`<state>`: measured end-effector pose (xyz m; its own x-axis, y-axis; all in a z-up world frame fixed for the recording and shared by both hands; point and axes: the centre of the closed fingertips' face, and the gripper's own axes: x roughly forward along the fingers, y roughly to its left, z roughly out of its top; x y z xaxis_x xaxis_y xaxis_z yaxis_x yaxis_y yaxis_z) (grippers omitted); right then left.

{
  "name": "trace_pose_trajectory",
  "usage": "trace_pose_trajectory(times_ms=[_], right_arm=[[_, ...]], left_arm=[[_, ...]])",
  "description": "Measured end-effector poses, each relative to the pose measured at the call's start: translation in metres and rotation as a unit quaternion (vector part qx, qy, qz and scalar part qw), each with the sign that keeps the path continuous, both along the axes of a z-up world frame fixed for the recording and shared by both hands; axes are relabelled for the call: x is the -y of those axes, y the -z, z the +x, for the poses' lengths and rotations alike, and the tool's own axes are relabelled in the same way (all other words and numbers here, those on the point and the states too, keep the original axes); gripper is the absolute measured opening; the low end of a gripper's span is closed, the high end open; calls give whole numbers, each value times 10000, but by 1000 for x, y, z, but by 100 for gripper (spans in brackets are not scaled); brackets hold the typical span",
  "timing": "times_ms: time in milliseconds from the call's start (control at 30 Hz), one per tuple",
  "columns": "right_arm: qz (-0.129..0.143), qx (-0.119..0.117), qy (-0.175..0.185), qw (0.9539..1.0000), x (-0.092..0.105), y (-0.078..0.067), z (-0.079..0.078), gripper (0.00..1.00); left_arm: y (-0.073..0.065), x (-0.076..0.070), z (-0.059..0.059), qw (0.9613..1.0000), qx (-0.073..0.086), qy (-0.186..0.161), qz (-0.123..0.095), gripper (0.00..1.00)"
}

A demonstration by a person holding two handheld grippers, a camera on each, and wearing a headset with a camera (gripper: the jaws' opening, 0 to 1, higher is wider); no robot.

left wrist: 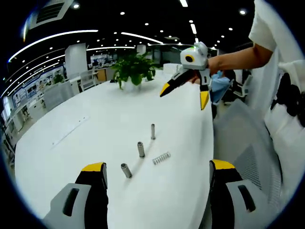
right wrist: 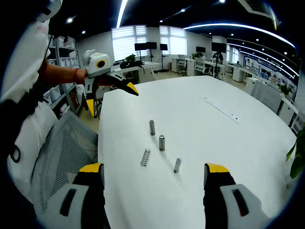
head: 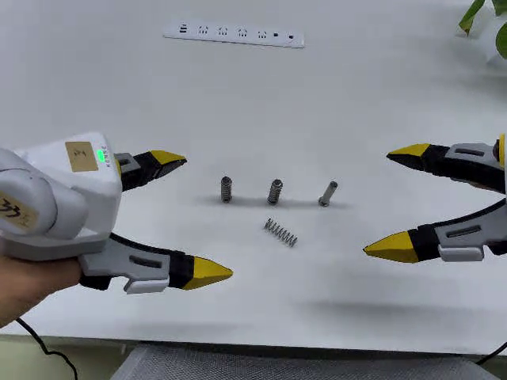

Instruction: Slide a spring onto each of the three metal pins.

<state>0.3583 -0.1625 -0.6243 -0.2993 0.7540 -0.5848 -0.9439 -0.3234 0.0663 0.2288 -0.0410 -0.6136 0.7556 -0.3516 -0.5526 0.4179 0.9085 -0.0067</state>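
The left gripper (head: 202, 218), lower left in the head view, carries two tan stickers (head: 81, 156) with handwriting too small to read. Its jaws stand wide apart. The right gripper (head: 380, 203), at the right edge, is also spread and holds nothing. Mid-frame on the white table (head: 119, 87), three pins sit in a row. The left pin (head: 226, 188) and middle pin (head: 275, 191) wear springs, and the right pin (head: 328, 192) is bare. A loose spring (head: 280, 232) lies just below them.

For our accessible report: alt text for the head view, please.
Two metal pins carry springs, a third pin is bare, a loose spring lies before them on a white table. The open left hand-held gripper and right hand-held gripper flank them.
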Motion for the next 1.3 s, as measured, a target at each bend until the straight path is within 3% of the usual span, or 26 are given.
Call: trace_pose_trajectory(times_ms=[133,200,367,400,567,600,700,767,800,900,1000,1033,1067,1167,1233,1300], right_arm=[[151,-129,169,9997,17,10,9,93],[211,-183,272,9992,24,8,4,94],[273,-242,481,9982,42,16,16,94],[278,-246,520,9980,46,18,18,94],[348,-269,686,9967,56,18,15,94],[356,-283,721,9964,60,20,22,93],[361,-281,768,9960,67,23,20,93],[370,-314,807,9956,69,24,18,93],[376,-324,823,9954,70,25,17,93],[371,-370,893,9946,74,28,16,93],[396,-389,927,9941,75,29,17,92],[403,-392,941,9940,74,29,17,92],[427,-399,961,9937,74,28,15,92],[452,-418,978,9933,74,27,14,92],[459,-433,996,9930,74,27,14,92],[435,-431,1009,9930,75,28,14,92]], left_arm=[[2,9,7,9995,-87,284,140,85],[4,14,11,9988,-176,425,193,81],[22,37,24,9936,-439,967,385,74],[29,42,27,9915,-560,1090,430,73],[54,51,38,9824,-831,1463,812,63],[62,51,40,9789,-946,1550,941,62],[78,57,44,9709,-1107,1815,1098,58],[92,55,45,9631,-1299,1955,1315,54],[95,56,46,9602,-1297,2029,1416,53],[107,56,52,9583,-1393,1991,1506,51],[112,58,59,9599,-1392,1951,1454,50],[114,58,60,9592,-1407,1958,1479,47],[119,53,61,9540,-1476,1994,1682,45],[125,52,64,9545,-1601,1913,1635,42],[130,50,64,9506,-1649,1946,1771,41],[132,49,65,9505,-1673,1932,1767,40]])
